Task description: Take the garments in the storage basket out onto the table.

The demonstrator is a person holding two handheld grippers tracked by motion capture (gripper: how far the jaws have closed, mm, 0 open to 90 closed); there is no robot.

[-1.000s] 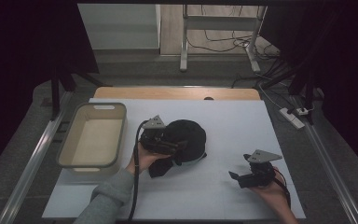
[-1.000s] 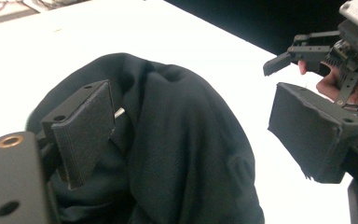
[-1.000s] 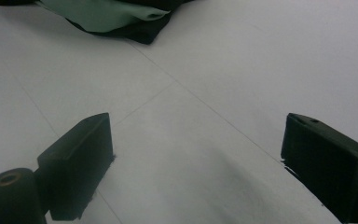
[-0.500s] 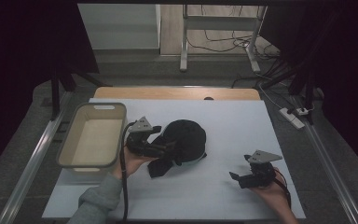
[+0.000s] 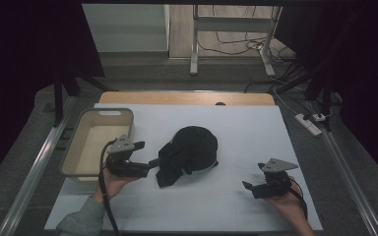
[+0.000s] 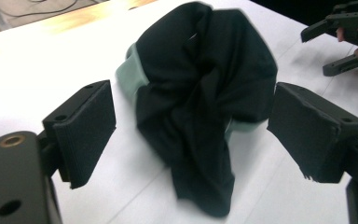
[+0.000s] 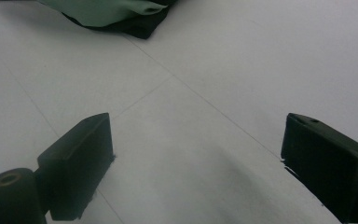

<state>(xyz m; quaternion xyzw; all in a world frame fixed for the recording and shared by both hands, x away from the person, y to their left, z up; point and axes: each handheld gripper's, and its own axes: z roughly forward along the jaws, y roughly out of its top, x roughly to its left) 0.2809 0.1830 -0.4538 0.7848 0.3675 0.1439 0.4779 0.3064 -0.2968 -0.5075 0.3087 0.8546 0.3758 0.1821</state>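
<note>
A crumpled black garment [image 5: 192, 152] with a pale green lining lies in a heap mid-table. My left gripper [image 5: 146, 153] sits just left of it, level with the table, jaws pointing at the heap. In the left gripper view the garment [image 6: 200, 93] lies ahead of the left gripper [image 6: 191, 135], whose wide-apart pads [image 6: 86, 126] touch nothing. My right gripper [image 5: 253, 184] rests near the front right of the table, open over bare white surface. In the right gripper view the right gripper [image 7: 196, 163] is empty, and the garment's edge [image 7: 116, 11] shows far off.
A beige plastic bin [image 5: 76, 147] stands at the table's left edge, right behind the left hand. The white table sheet [image 5: 256, 128] spreads to the right of the heap. Beyond the table's right side, a power strip [image 5: 309, 123] and cables lie on the floor.
My left gripper has drawn back leftward off the garment toward the bin, jaws still apart. The garment and the right gripper have stayed put.
</note>
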